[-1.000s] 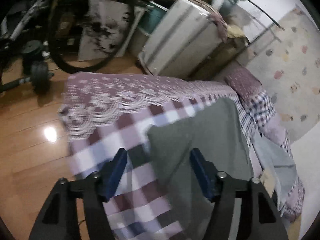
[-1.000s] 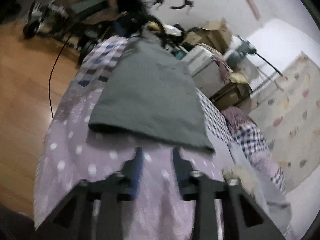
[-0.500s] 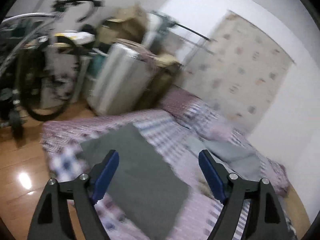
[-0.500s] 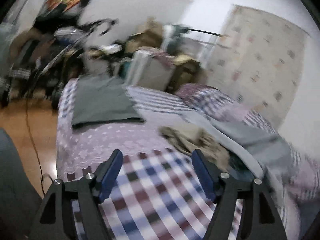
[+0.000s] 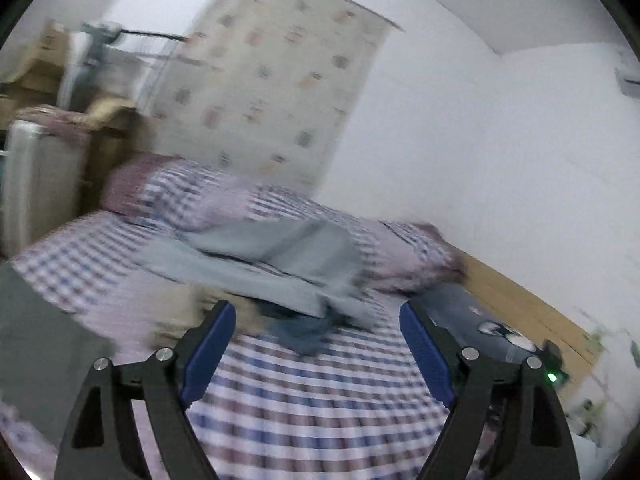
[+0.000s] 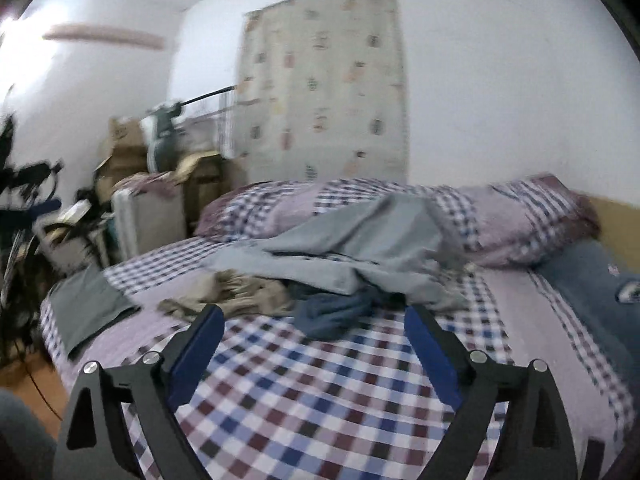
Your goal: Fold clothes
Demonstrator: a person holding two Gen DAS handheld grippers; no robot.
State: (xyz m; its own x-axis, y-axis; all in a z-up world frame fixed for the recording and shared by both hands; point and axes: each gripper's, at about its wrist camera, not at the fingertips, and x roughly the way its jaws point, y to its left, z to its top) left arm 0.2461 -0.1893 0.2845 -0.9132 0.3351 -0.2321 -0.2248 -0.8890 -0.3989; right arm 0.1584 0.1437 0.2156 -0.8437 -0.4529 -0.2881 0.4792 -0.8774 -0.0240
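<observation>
Clothes (image 6: 332, 276) heaped, both grippers raised, spread

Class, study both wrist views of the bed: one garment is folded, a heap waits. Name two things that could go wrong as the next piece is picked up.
1. The tan garment, dark blue garment and light grey garment overlap, so the open right gripper might drag up two at once.
2. The folded dark grey garment lies near the bed's edge; tugging the heap could disturb it.

The room was dim and bluish. Motion blur smeared both views, and fisheye curvature bent the dark edges.
</observation>
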